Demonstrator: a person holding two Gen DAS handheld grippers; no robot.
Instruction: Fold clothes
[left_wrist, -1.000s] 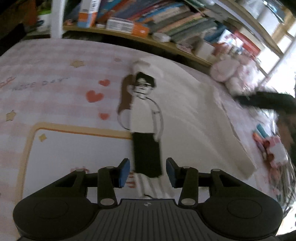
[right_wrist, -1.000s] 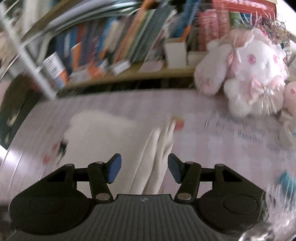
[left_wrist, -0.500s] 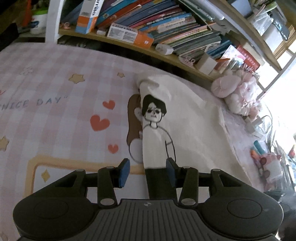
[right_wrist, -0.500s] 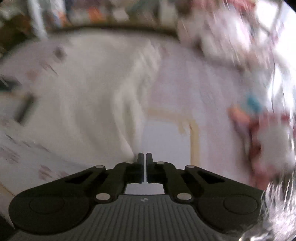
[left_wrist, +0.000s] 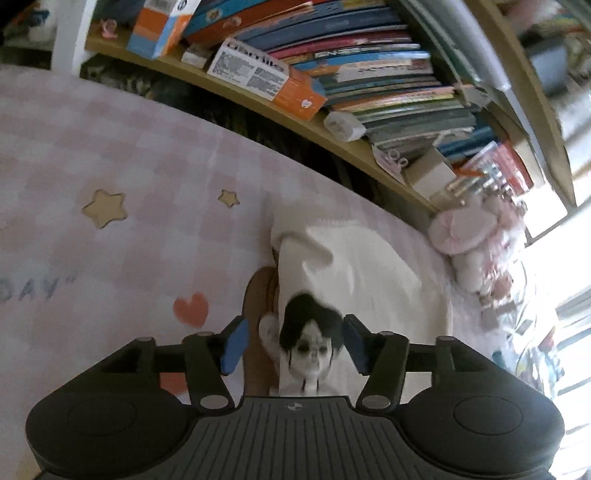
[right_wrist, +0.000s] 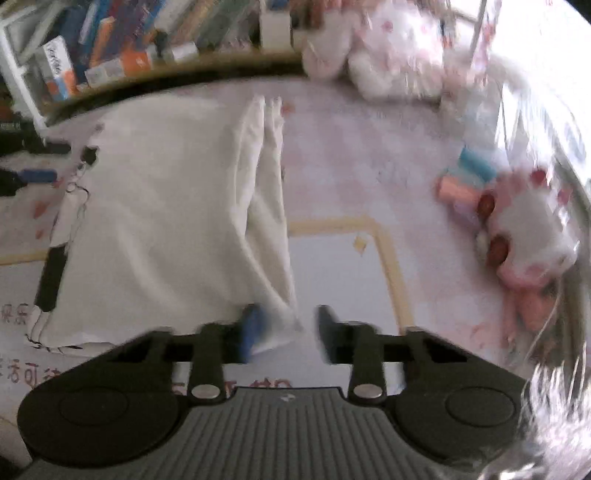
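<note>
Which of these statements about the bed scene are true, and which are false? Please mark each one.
1. The white shirt lies on a pink checked sheet. True.
2. The right tongs are clamped shut on a book. False: their jaws stand apart and are opening, with the shirt's corner between them.
3. A shelf of books stands behind the bed. True.
4. The shirt's print shows a car. False: it shows a dark-haired cartoon figure.
5. The left tongs hold a plush toy. False: they are opening over the print and hold nothing.

Shirt (right_wrist: 166, 206) lies on bed mat (right_wrist: 340, 155), bookshelf (left_wrist: 332, 122) behind, plush toys (right_wrist: 388, 48) at far right.
</note>
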